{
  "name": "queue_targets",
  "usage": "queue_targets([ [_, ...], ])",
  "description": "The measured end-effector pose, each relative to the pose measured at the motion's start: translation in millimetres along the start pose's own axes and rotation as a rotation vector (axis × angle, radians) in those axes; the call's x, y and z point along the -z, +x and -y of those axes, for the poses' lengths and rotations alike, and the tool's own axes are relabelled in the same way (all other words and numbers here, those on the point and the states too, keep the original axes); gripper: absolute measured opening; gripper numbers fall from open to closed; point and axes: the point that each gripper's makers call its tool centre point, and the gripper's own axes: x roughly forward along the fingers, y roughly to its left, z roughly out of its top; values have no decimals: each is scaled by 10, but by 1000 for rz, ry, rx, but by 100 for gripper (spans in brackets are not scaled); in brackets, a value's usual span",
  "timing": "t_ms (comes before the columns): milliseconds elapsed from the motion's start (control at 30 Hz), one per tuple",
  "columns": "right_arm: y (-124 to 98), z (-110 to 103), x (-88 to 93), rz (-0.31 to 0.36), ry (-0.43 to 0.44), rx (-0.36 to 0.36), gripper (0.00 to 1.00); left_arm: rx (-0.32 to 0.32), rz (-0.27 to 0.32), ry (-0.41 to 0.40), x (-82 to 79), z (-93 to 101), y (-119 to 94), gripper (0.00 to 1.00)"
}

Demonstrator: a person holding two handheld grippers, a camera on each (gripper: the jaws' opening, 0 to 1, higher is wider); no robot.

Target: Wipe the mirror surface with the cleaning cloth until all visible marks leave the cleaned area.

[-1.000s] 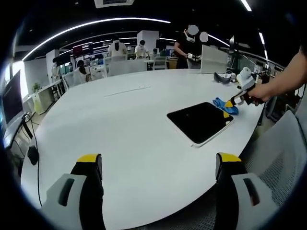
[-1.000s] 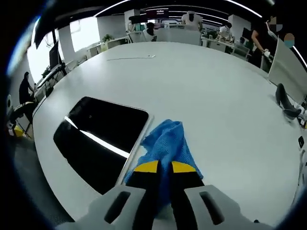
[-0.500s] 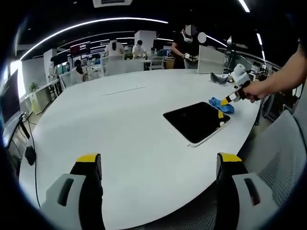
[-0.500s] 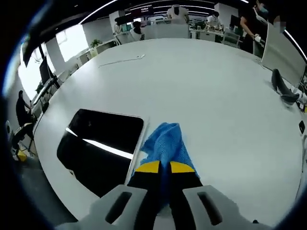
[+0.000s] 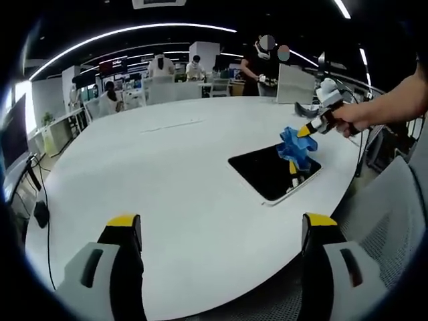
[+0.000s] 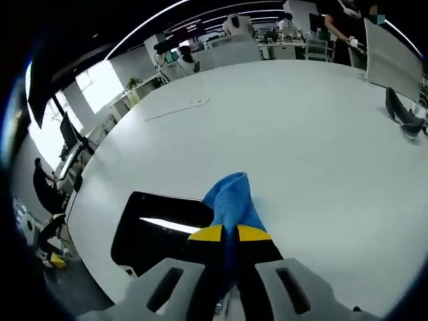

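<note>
While the blue microfibre cleaning cloth (image 5: 294, 147) hangs bunched from the right claw (image 5: 302, 131) at the right of the left gripper view, it sits above the near-right part of the flat, dark rectangular mirror with a pale edge (image 5: 271, 170), and I judge the wiping itself not yet begun. No cloth lies flat on the glass, and whether marks are on the mirror is too small to tell, so the whole cleaning pass seems left to do.

Seen in the right gripper view, the right claw (image 6: 225, 234) is clenched on the cloth (image 6: 231, 200), its yellow-tipped jaws nearly together with blue fabric between them, and the mirror (image 6: 160, 231) lies at lower left on the white round tabletop (image 6: 301, 147).

At the bottom of the left gripper view, the left claw (image 5: 221, 231) stands released, jaws wide apart, holding nothing above the tabletop (image 5: 167, 174).
</note>
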Motion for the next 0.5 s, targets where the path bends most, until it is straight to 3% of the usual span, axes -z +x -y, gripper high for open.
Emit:
queue_targets([
  [67, 56, 14, 18, -14, -15, 43, 1, 1, 0, -1, 3, 0, -2, 98],
  [233, 173, -95, 65, -33, -24, 46, 1, 5, -7, 4, 15, 10, -2, 97],
  [500, 250, -100, 118, -41, -29, 84, 0, 0, 1, 10, 5, -3, -6, 97],
])
